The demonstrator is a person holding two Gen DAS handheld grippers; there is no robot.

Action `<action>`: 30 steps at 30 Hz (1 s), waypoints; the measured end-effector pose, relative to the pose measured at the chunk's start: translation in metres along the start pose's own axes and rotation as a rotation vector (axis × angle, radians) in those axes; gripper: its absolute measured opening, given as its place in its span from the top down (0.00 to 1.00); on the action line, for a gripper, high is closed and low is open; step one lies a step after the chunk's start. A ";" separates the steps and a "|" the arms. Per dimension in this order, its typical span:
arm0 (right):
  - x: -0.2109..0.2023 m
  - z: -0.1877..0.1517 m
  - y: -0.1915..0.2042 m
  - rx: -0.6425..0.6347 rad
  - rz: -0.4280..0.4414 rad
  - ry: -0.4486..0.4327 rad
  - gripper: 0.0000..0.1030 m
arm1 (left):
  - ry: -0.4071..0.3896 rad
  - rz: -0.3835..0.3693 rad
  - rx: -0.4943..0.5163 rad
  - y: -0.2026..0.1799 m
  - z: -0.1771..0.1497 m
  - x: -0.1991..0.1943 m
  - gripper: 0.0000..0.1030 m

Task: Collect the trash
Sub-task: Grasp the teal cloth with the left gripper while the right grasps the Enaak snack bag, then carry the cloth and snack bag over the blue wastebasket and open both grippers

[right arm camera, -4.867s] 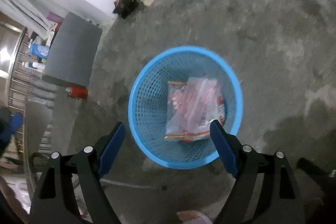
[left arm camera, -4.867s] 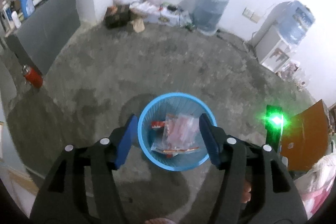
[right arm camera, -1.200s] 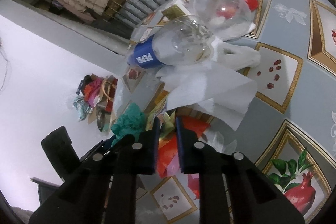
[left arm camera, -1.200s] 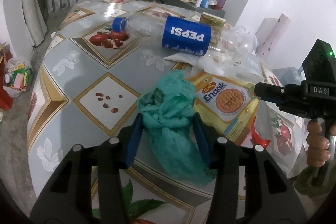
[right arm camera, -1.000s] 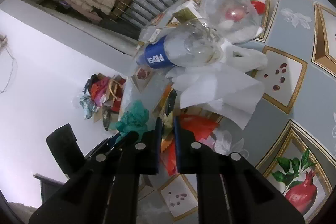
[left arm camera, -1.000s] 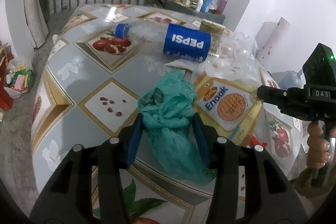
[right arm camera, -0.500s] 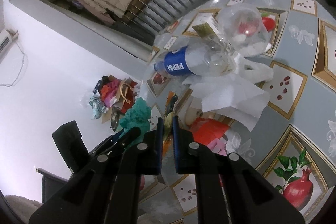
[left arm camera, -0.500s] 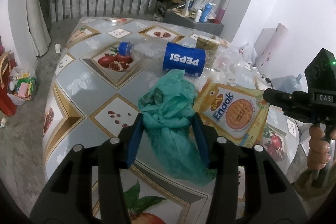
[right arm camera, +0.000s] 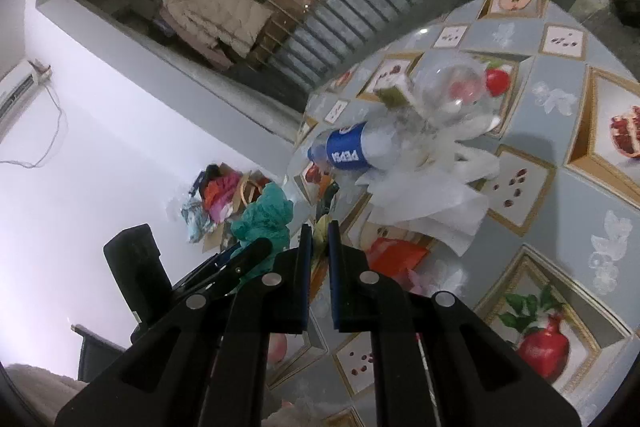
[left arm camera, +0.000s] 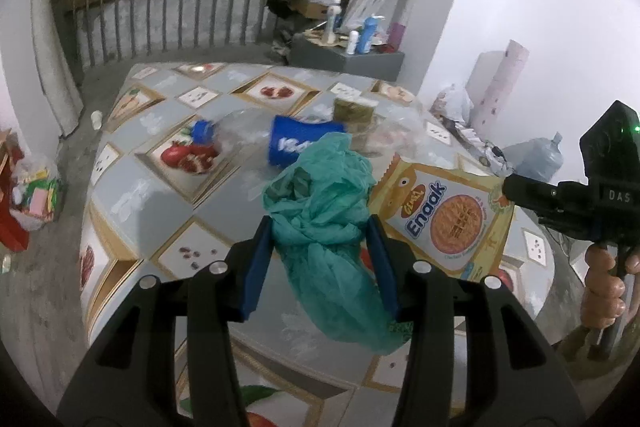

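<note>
The crumpled green bag [left arm camera: 324,203] sits clamped between the left gripper [left arm camera: 320,259] pads, hanging above the tablecloth [left arm camera: 168,147]. The yellow Enaak packet [left arm camera: 444,215] is pinched at its corner by the right gripper [right arm camera: 318,247], whose fingers are nearly together. The Pepsi bottle [right arm camera: 352,151] and white tissue [right arm camera: 432,203] remain on the table. Risk: the thin corner pinch may slip, and the bag's trailing tail may snag on litter below.
</note>
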State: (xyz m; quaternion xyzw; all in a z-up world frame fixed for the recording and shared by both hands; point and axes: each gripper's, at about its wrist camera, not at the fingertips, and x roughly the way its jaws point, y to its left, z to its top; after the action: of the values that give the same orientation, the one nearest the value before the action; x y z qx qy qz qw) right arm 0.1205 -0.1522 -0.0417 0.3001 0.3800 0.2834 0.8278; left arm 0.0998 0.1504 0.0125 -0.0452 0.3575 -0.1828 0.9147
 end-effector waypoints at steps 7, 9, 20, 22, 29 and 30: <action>-0.045 0.001 -0.013 0.016 -0.017 -0.095 0.92 | -0.013 -0.052 0.064 -0.034 0.018 0.003 0.57; -0.057 0.001 -0.016 0.026 -0.023 -0.124 0.92 | -0.009 -0.079 0.087 -0.050 0.024 0.008 0.57; -0.152 0.001 -0.061 0.097 -0.120 -0.329 0.92 | 0.042 -0.285 0.195 -0.147 0.056 0.049 0.57; -0.175 -0.001 -0.074 0.121 -0.156 -0.380 0.92 | 0.061 -0.336 0.215 -0.170 0.064 0.060 0.57; -0.245 -0.010 -0.121 0.215 -0.306 -0.533 0.92 | 0.143 -0.473 0.323 -0.267 0.082 0.110 0.57; -0.254 -0.012 -0.131 0.234 -0.338 -0.554 0.92 | 0.162 -0.491 0.338 -0.282 0.083 0.119 0.57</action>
State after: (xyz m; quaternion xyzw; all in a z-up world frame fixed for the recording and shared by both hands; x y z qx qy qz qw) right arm 0.0025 -0.4120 -0.0249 0.3915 0.2150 0.0045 0.8947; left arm 0.1510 -0.1594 0.0587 0.0372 0.3720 -0.4584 0.8063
